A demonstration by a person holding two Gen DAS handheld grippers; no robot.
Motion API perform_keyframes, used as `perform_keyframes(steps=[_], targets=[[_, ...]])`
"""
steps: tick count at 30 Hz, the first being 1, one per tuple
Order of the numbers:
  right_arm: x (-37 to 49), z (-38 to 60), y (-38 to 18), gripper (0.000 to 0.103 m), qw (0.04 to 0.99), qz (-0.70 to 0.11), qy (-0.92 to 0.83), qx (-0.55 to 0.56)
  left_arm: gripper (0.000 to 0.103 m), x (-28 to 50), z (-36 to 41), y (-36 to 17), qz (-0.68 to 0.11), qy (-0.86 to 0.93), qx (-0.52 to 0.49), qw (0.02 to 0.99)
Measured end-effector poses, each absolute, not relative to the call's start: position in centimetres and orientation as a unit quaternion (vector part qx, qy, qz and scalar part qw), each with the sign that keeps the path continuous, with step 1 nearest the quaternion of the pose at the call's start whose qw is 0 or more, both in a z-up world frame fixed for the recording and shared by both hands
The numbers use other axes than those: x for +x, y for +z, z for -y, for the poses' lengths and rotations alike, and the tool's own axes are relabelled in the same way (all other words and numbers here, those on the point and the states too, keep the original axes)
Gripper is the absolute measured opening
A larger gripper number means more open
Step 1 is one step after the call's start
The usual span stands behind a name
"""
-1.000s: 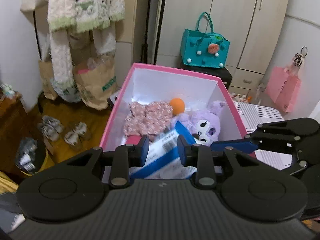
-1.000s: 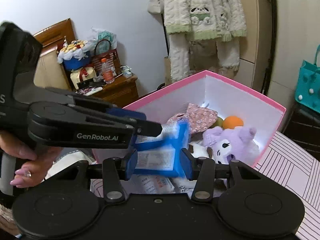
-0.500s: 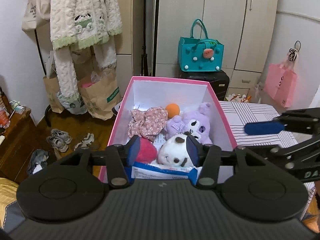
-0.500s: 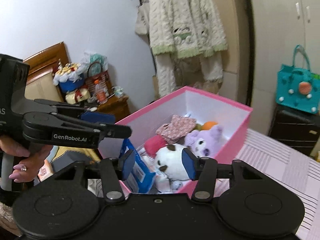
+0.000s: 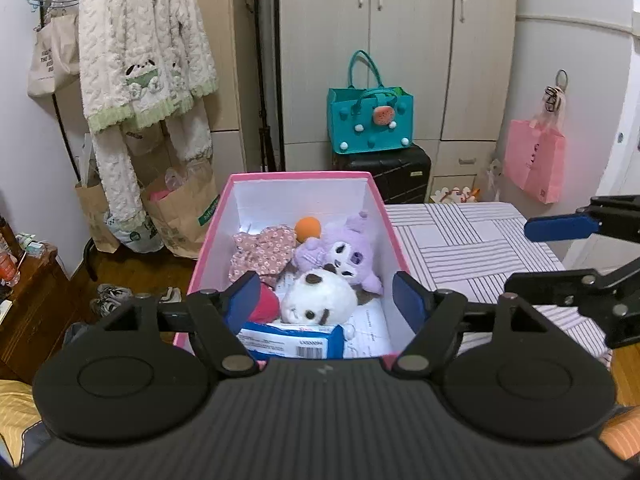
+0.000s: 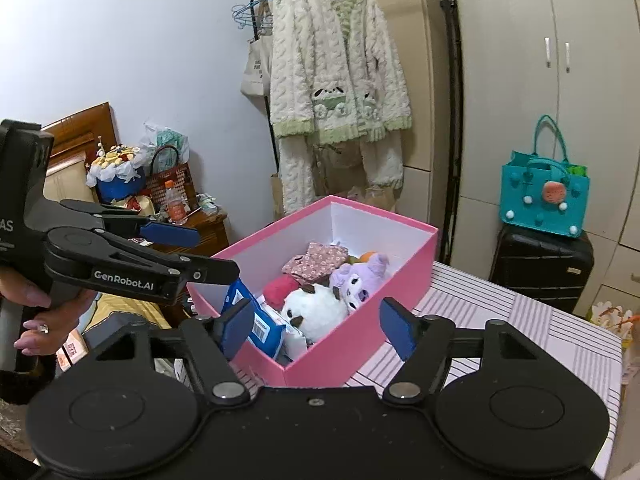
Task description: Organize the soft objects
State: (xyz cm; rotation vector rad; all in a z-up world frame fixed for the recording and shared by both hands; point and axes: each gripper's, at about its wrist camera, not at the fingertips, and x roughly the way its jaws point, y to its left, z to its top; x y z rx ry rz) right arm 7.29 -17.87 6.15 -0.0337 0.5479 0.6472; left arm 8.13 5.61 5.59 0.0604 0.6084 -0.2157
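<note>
Left claw point(image 5: 322, 298) and right claw point(image 6: 316, 326), both empty with jaws opening, stand short of the pink box point(image 5: 384, 216); blue pack point(image 5: 290, 340) lies inside, crosswise against its near wall, left claw nearer.

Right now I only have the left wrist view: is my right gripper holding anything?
Observer: No. The right gripper is empty, and its jaws are opening.
Operator: How does the blue packet sit?
Observer: The blue packet stands tilted against the pink box wall, beside the white plush.
Operator: Anything around my left gripper?
Observer: A hand grips the handle of the left gripper, left of the box.
</note>
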Motion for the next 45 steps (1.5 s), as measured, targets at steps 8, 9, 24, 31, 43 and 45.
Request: perform_keyframes(steps=[8, 9, 24, 31, 43, 45], targets=[[5.2, 18.9, 6.3, 0.103, 0.926, -0.263, 0.271, -0.025, 0.081, 6.9, -4.1, 5.9, -0.301, -0.118, 0.042, 0.945], [5.0, 18.9, 6.3, 0.103, 0.927, -0.268, 0.261, -0.03, 0.082, 6.7, -4.0, 6.0, -0.299, -0.119, 0.044, 0.946], [2.2, 20.8, 5.4, 0.103, 0.936, -0.299, 0.184, -0.026, 0.102, 5.1, -2.3, 5.5, -0.347, -0.096, 0.039, 0.932], [0.7, 21.3, 6.0, 0.103, 0.943, -0.289, 0.164, -0.028, 0.103, 4.0, -2.1, 5.7, -0.356, -0.081, 0.002, 0.931], [-0.9, 22.2, 5.8, 0.103, 0.956, -0.267, 0.121, 0.004, 0.103, 2.9, -0.3, 4.9, -0.335, -0.066, 0.043, 0.939], [-0.9, 22.2, 5.5, 0.103, 0.956, -0.268, 0.115, 0.004, 0.103, 2.8, -0.4, 4.9, -0.332, -0.067, 0.034, 0.94]])
